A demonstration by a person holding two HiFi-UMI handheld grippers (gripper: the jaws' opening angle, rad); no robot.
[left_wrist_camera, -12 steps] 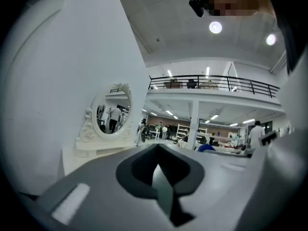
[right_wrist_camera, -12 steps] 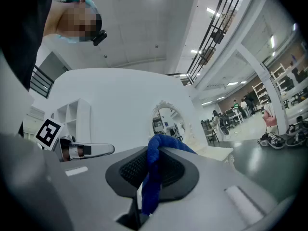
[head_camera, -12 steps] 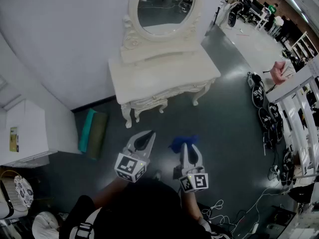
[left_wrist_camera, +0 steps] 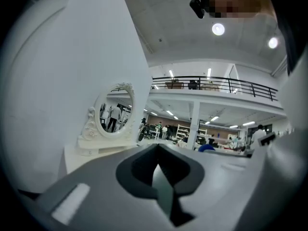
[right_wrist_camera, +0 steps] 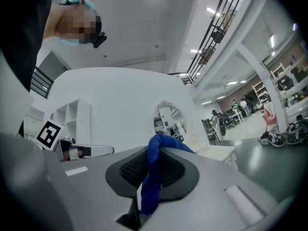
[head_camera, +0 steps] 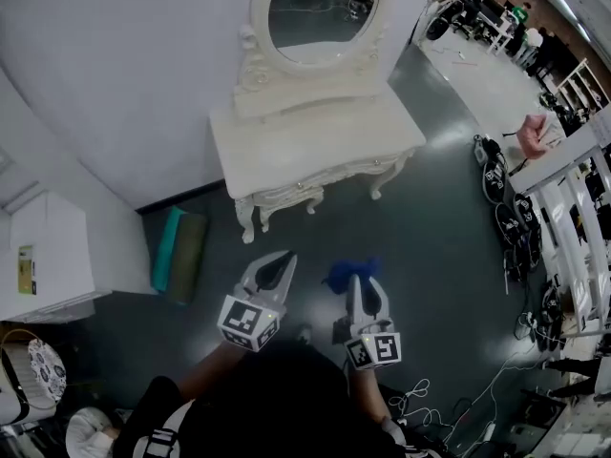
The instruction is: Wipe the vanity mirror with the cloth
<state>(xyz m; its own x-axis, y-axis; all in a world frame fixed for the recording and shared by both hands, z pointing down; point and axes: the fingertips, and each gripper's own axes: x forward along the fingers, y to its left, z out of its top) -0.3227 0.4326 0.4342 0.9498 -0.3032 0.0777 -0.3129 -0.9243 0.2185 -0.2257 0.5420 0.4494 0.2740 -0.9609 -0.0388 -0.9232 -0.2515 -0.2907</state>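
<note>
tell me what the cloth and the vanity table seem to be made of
Cloth: soft blue fabric, maybe microfibre; matte, nubbly, folds limply where the right gripper pinches it. Vanity table: probably painted wood; cream, slight sheen, carved legs and trim.

A teal and olive rolled mat [head_camera: 179, 254] lies on the dark grey floor [head_camera: 430, 256] against the white wall [head_camera: 124, 84]; a white cabinet [head_camera: 48, 256] stands left of it; a pink chair [head_camera: 535, 134] sits far right, near a row of dark items [head_camera: 495, 176], perhaps shoes; white cables [head_camera: 434, 410] trail at lower right
</note>
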